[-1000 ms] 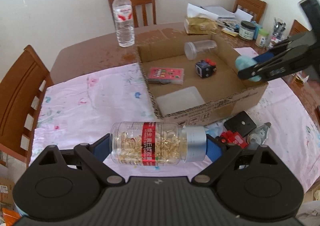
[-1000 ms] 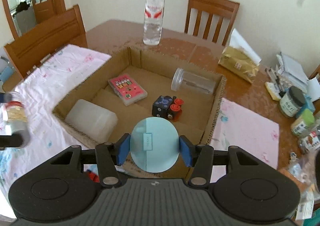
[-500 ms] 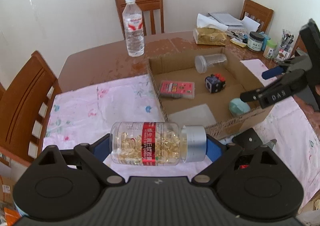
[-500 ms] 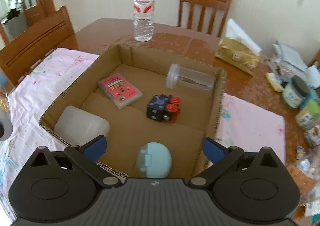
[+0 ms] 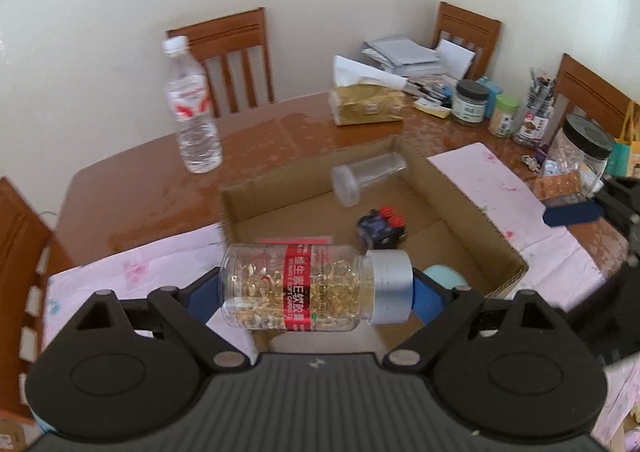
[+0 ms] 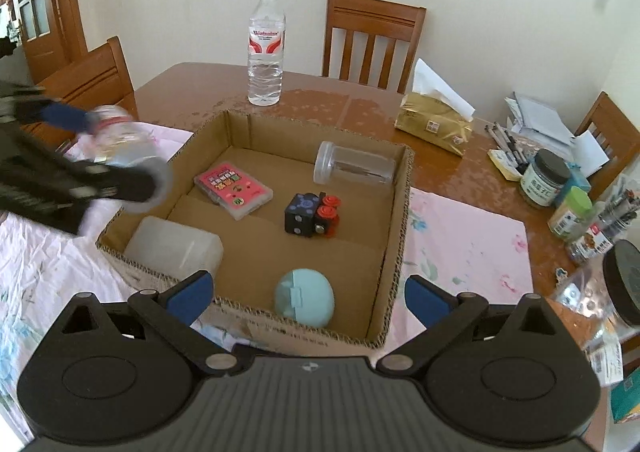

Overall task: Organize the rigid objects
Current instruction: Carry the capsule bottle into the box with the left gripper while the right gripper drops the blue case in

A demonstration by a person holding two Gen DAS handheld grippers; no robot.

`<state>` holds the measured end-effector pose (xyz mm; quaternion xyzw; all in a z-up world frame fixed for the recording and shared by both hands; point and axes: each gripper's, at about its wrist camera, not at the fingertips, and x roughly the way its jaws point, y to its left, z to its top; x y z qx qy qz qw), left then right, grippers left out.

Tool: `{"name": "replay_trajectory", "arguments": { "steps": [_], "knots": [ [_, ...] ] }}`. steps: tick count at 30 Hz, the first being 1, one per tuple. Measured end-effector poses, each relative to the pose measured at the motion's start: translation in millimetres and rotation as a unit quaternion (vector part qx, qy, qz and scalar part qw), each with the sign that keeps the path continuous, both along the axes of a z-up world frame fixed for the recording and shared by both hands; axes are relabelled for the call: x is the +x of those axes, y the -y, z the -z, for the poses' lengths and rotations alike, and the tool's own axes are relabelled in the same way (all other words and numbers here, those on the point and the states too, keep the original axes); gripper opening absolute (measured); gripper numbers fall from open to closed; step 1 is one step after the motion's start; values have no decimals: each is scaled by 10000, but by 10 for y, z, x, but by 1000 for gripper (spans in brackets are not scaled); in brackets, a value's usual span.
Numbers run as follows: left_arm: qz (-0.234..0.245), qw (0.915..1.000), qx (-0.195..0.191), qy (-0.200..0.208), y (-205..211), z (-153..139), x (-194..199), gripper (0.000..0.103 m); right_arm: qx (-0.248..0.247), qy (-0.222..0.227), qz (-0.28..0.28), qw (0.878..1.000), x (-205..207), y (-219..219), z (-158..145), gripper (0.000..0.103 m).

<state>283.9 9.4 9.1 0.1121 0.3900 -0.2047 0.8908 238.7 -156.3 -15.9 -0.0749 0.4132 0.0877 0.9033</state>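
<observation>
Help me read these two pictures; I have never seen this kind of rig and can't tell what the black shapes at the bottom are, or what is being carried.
There is no robot here: a person holds a two-finger gripper in each hand, and each one carries a wide-angle camera looking forward along its jaws. The black shapes are the grippers' own bodies.

One picture comes from the left gripper. Its jaws are shut on a capsule bottle, held sideways by its base and silver cap.

The other comes from the right gripper. Its jaws stand wide open and hold nothing; they have just opened. Below them a round pale blue case lies in the cardboard box.

Also in the box lie a pink card case, a black and red cube toy, a clear jar on its side and a white container. A water bottle stands on the table behind.
</observation>
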Motion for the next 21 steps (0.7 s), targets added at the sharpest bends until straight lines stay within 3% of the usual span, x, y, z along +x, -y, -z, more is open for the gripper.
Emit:
{"name": "replay_trajectory", "arguments": {
  "steps": [11, 21],
  "knots": [
    [363, 9990, 47, -241, 472, 337, 274, 93, -25, -81, 402, 9992, -141, 263, 40, 103],
    [181, 9998, -45, 39, 383, 275, 208, 99, -31, -175, 656, 9977, -150, 435, 124, 103]
  ]
}}
